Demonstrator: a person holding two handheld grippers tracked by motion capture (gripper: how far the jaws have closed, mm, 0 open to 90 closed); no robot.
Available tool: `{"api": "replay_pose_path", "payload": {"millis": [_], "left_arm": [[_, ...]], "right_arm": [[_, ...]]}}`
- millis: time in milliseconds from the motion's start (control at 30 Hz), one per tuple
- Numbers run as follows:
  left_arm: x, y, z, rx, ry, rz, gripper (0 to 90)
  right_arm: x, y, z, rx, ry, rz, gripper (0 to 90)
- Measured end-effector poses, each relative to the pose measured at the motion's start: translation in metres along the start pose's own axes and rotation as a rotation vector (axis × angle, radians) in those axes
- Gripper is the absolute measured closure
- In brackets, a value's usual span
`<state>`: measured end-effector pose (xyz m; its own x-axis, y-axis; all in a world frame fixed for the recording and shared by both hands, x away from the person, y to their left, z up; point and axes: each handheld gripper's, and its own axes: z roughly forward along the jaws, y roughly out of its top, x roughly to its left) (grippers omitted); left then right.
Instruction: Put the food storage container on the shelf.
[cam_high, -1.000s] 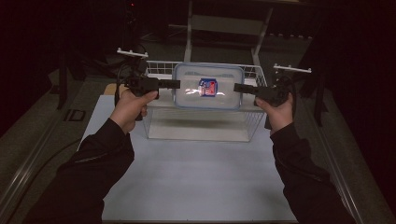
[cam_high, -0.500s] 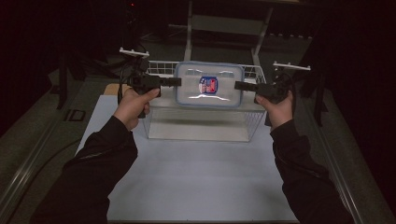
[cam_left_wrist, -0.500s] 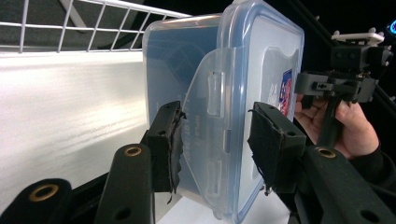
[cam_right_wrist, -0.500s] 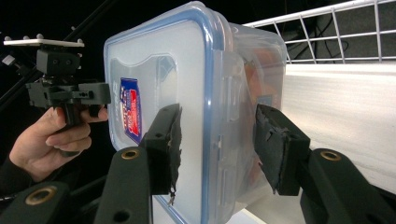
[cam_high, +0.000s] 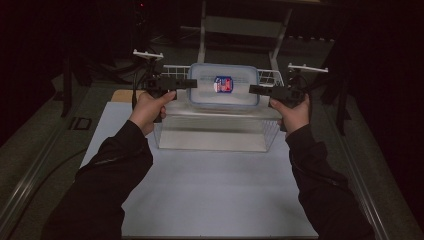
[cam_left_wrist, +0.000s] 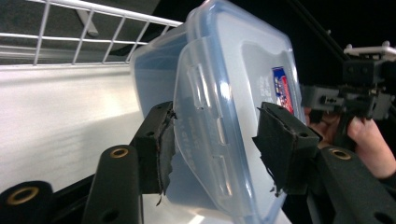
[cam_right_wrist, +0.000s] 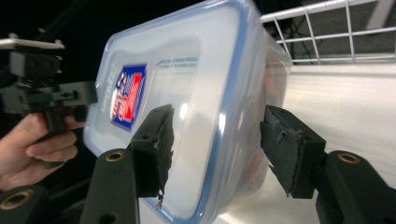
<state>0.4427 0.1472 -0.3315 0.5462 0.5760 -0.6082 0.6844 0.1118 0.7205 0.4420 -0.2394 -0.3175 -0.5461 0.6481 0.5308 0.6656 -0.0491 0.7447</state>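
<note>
The box is held up between both grippers, over the wire basket at the table's far side. Compared w/ a sec ago it sits a touch higher and further back in the high view, hands raised w/ it, so a lift is judged to be under way, prob. out of the basket or across it.

Left gripper: jaws set either side of the box's short end, inner pad on the lid's latch flap, outer pad close by; a firm clamp is likely but a thin gap on one side can't be ruled out. Right gripper: jaws straddle the opposite end, lid rim between them, pads looking pressed to the plastic.

Box is carried level, lid up, red-blue label seen on top. Contents can't be told thru the cloudy plastic.

Next: both ends to be kept level, since grip is on edges only and a slip at one end would tip it.
</note>
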Motion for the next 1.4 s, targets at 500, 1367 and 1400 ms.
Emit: {"api": "replay_pose_path", "payload": {"millis": [500,1367,1400], "left_arm": [[0.0,0.003,0.003,-0.047,0.093,0.077,41.9],[-0.04,-0.097,-0.039,-0.144,0.016,0.413,0.8],[-0.04,-0.1,-0.039,-0.147,0.015,0.417,0.9]], "right_arm": [[-0.001,0.0,0.006,-0.023,-0.05,0.035,39.2],[0.056,-0.06,-0.025,-0.047,0.003,-0.317,43.2],[0.056,-0.064,-0.025,-0.047,0.004,-0.319,42.0]]}}
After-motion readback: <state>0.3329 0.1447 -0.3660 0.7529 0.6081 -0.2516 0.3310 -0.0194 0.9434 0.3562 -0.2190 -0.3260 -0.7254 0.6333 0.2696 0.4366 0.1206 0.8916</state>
